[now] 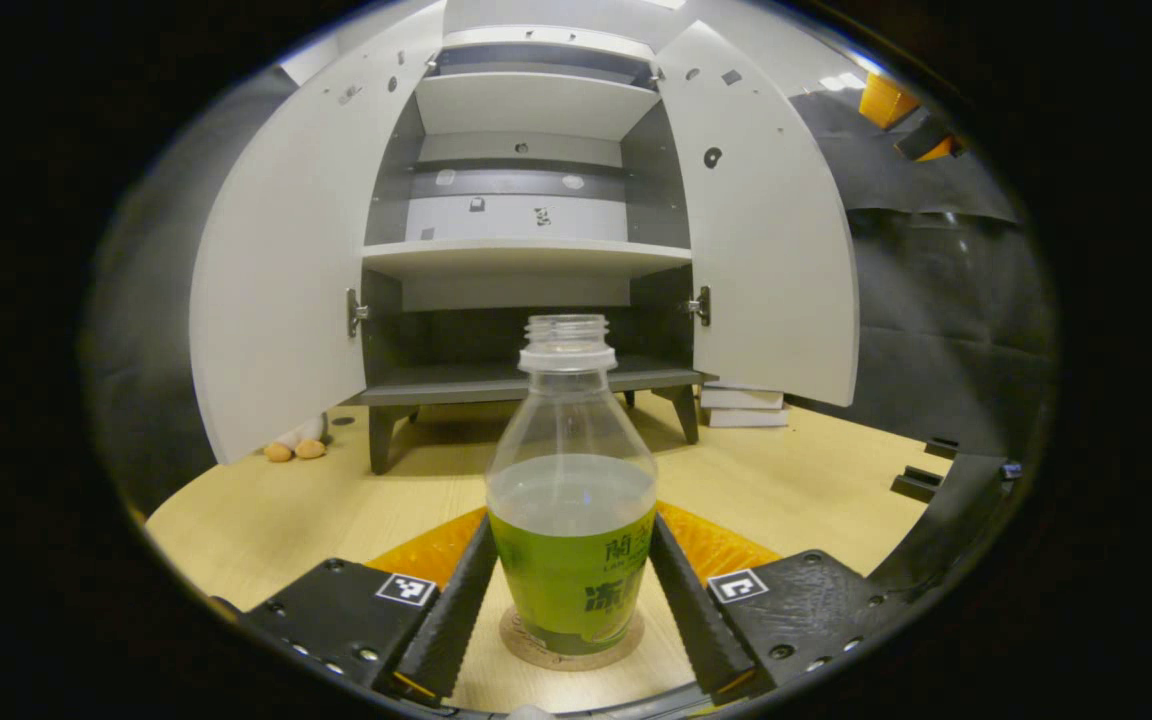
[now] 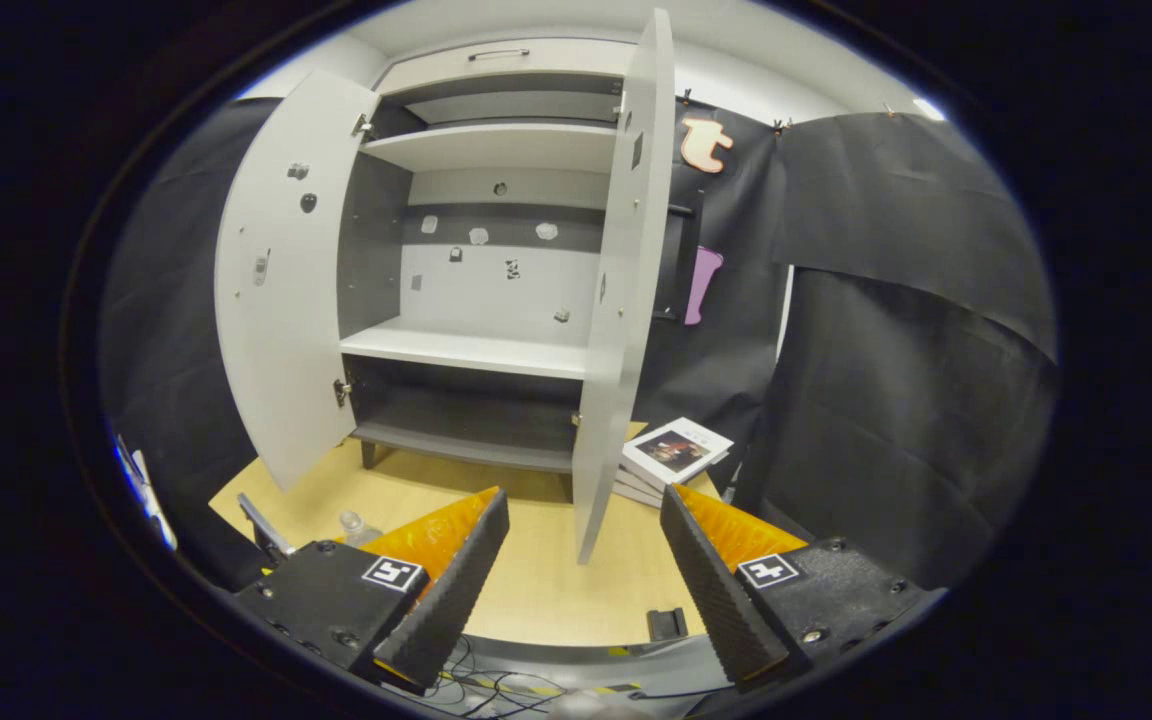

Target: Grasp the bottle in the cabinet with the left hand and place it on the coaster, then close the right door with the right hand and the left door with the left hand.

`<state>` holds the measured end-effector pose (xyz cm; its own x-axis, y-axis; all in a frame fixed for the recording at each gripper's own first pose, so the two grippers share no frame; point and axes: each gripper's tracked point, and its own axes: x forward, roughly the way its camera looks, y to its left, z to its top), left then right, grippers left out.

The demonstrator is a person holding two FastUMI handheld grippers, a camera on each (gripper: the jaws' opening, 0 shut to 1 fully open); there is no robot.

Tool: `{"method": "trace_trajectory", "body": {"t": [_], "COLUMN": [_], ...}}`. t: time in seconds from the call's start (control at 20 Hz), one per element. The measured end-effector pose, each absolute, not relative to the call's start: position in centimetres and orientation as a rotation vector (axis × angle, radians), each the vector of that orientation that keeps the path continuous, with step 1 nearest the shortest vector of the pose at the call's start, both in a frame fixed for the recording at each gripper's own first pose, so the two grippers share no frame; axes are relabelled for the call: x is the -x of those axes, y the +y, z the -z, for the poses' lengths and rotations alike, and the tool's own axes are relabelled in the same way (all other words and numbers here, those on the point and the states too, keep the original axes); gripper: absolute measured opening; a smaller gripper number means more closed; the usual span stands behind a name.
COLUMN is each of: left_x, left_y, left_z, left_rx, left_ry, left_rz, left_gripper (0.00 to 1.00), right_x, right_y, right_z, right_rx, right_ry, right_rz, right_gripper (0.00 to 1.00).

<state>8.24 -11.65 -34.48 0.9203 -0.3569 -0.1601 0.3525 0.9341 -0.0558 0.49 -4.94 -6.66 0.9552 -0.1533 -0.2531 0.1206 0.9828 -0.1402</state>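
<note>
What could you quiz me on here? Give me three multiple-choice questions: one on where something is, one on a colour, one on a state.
1. Where does the bottle stand?
A. on a cabinet shelf
B. on the coaster
C. on the books

2. What colour is the bottle's label?
A. green
B. red
C. blue

3. How are the cabinet doors?
A. both shut
B. one shut
C. both open

Answers: 1 B, its base rests on the round coaster between the left gripper fingers. 2 A, the band is green. 3 C, the left door and right door swing wide.

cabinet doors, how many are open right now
2. The left door is swung out on the cabinet's left side, and the right door is swung out on its right. Neither is closed.
</note>
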Motion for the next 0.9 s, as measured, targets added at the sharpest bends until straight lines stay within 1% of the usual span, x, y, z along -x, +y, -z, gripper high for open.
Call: {"method": "trace_trajectory", "body": {"t": [0.05,0.1,0.15,0.2,0.25,0.3,0.4,0.85,0.9], "left_x": [-8.3,-8.4,-8.5,-8.6,-8.7,-8.7,-8.8,-8.7,-8.6], "left_y": [-11.6,-11.6,-11.6,-11.8,-11.9,-11.9,-11.9,-11.6,-11.5], "left_z": [34.1,33.5,33.0,32.4,31.7,31.0,29.5,20.4,19.4], "left_rx": [0.015,-0.003,-0.02,-0.034,-0.045,-0.053,-0.056,-0.019,-0.011], "left_ry": [0.162,0.15,0.139,0.123,0.109,0.1,0.08,-0.011,-0.017], "left_rz": [0.365,0.364,0.366,0.373,0.377,0.379,0.38,0.382,0.381], "left_gripper": [0.93,0.99,0.99,0.96,1.0,1.0,0.97,0.97,0.97], "right_x": [-0.4,-0.2,-0.1,0.1,0.2,0.4,0.8,1.8,1.9], "right_y": [-5.0,-5.0,-5.1,-5.2,-5.3,-5.3,-5.3,-5.0,-5.0], "right_z": [6.8,6.7,6.7,6.6,6.5,6.3,6.1,5.3,5.2], "right_rx": [0.125,0.125,0.123,0.119,0.112,0.107,0.1,0.072,0.067], "right_ry": [0.264,0.262,0.261,0.257,0.25,0.243,0.231,0.19,0.185], "right_rz": [0.142,0.145,0.148,0.152,0.156,0.16,0.166,0.173,0.174], "right_gripper": [1.0,0.97,0.97,1.0,0.99,0.97,0.97,0.97,0.99]}}
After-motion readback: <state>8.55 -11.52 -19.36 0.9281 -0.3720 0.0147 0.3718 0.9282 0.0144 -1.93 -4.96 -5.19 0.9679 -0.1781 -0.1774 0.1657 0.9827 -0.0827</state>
